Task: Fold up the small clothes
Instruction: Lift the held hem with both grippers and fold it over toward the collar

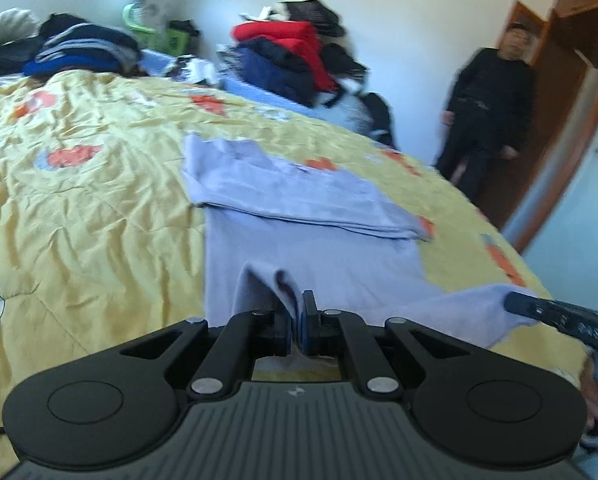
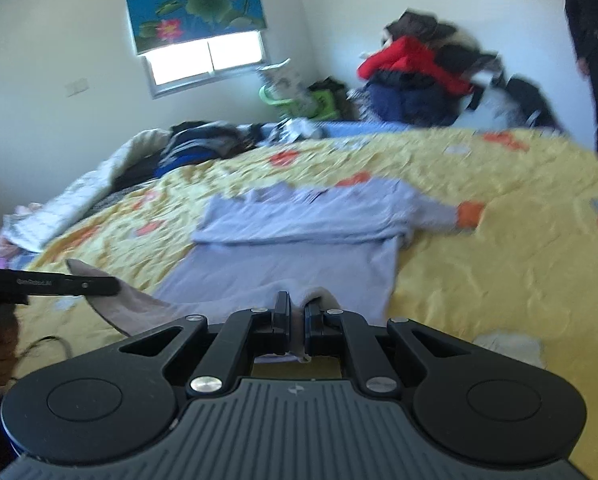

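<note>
Your left gripper and right gripper are each clamped on a bottom corner of the lavender shirt, lifting the hem so it can fold toward the sleeves already crossed on the yellow quilt.

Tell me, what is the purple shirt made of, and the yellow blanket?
The purple shirt looks like soft, matte knit cotton: it drapes and folds limply. The yellow blanket seems a thin, quilted woven cloth, full of fine crinkles with a slight sheen. Neither is certain.
</note>
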`<state>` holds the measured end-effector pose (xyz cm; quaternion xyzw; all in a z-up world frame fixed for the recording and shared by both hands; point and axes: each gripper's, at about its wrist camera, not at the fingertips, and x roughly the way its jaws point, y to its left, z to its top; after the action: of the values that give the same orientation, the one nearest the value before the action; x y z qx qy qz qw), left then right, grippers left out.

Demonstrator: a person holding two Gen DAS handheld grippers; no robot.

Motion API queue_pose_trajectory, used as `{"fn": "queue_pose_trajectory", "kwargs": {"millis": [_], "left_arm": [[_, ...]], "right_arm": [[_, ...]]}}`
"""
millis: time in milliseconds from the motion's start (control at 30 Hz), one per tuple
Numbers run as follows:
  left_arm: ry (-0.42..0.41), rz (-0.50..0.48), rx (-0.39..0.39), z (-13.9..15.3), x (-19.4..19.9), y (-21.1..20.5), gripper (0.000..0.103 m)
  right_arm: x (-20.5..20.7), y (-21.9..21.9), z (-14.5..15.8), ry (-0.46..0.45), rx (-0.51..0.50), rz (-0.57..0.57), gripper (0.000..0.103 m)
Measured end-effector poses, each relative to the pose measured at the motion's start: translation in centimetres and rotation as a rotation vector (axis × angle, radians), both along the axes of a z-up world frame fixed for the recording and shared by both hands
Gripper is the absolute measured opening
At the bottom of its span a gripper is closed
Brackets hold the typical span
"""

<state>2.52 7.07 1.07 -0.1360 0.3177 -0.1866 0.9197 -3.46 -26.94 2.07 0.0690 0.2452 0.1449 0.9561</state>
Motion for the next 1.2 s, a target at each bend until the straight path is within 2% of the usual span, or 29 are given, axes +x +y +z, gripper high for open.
{"fn": "queue_pose_trajectory", "kwargs": {"millis": [267,967,1200], "left_arm": [[0.003,0.099,0.083,-0.5,2.6,-1.1,0.004],[-0.054,0.137,0.193,0.9,6.7,-2.3,0.004],[-0.045,0.148,0.214,0.6,8.1,-2.5,0.004]], "right_arm": [[2.6,1.6,-1.0,-0.044,-0.098,-0.059,0.010],[6.9,1.4,-1.7,-0.054,-0.063,-0.116,0.010],[8.1,1.5,-2.2,-0.055,-0.068,-0.130,0.010]]}}
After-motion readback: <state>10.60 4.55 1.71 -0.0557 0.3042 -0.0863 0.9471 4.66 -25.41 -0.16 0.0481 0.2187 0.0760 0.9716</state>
